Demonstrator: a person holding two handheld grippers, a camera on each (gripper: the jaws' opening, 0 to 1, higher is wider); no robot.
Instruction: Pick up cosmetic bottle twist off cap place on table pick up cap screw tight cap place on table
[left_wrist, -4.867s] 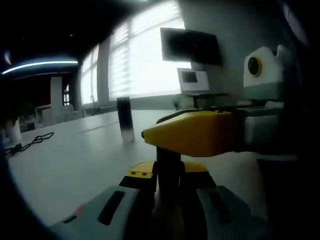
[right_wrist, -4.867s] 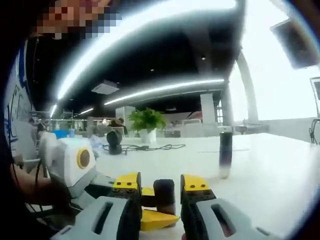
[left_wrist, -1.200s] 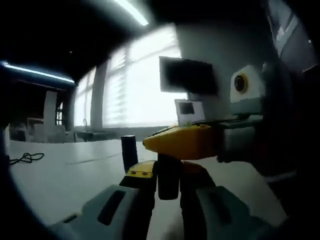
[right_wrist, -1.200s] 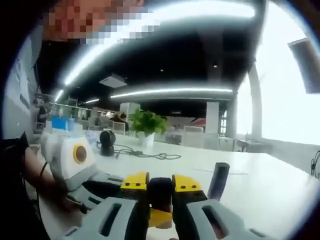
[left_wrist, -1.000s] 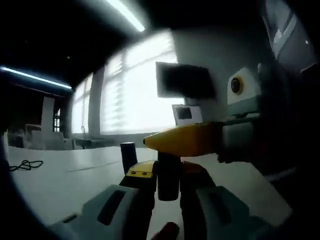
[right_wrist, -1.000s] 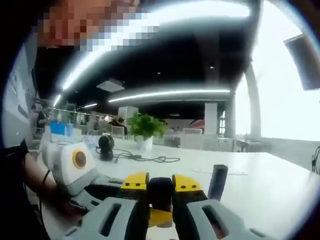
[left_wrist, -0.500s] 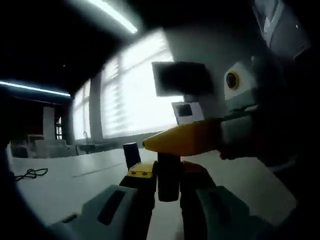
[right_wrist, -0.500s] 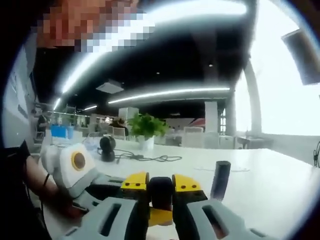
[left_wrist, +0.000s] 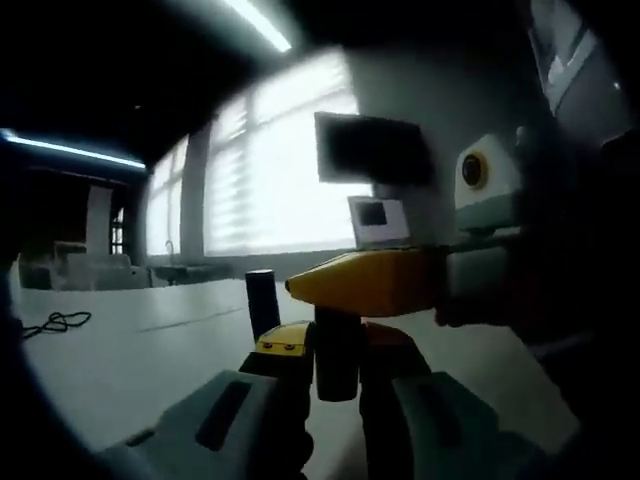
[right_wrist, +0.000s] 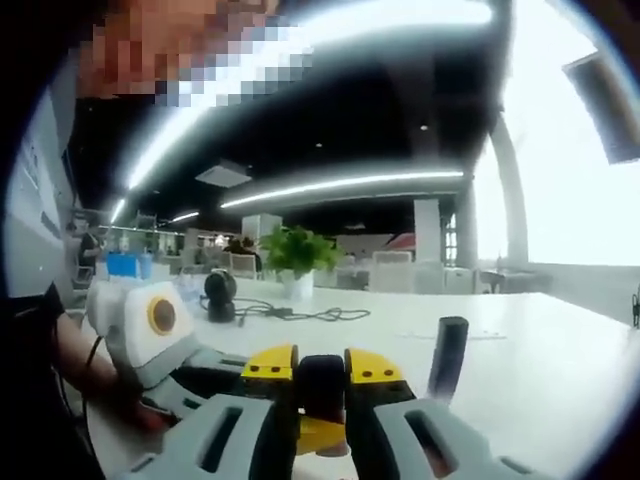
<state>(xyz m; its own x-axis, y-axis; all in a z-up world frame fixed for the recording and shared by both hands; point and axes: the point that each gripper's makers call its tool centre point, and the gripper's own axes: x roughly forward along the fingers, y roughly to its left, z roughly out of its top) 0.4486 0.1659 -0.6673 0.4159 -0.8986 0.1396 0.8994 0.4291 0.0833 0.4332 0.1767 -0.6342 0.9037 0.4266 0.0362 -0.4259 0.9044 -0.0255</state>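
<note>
Left gripper view. Bottle (left_wrist: 337, 368), dark, stands upright between the jaws of the left tool (left_wrist: 337, 345), which are drawn in against its sides, so the hold looks firm. The right tool (left_wrist: 345, 285) comes in from the right, its yellow jaw lying across the bottle's top, where the cap would be. The joint itself is hidden, so I cannot tell whether the thread is engaged or free. A second dark cylinder (left_wrist: 262, 305) stands on the worktop (left_wrist: 140, 355) just beyond the left jaw, to its left.

Risk: the bottle is held clear of the worktop. If the left grip is light, torque from the right tool could spin the whole bottle instead of the cap, or tip it out of the jaws.

Right gripper view. The right tool (right_wrist: 322, 365) is nearly closed, its jaws pressed on the cap (right_wrist: 322, 388), a dark round piece between the yellow tips. The left tool (right_wrist: 315, 437) shows beneath, its yellow tip pointing right under the cap. The cylinder (right_wrist: 448, 355) stands to the right on the worktop (right_wrist: 545, 365), apart from both tools. A plant (right_wrist: 297, 250) and a cable (right_wrist: 300, 314) sit far back.

Risk: the two tools meet at an angle, and off-axis turning could cross the thread or jam the cap. The cap is small and smooth-looking, so it could slip from the pads mid-twist and roll. A wide swing to the right may knock the cylinder over.
</note>
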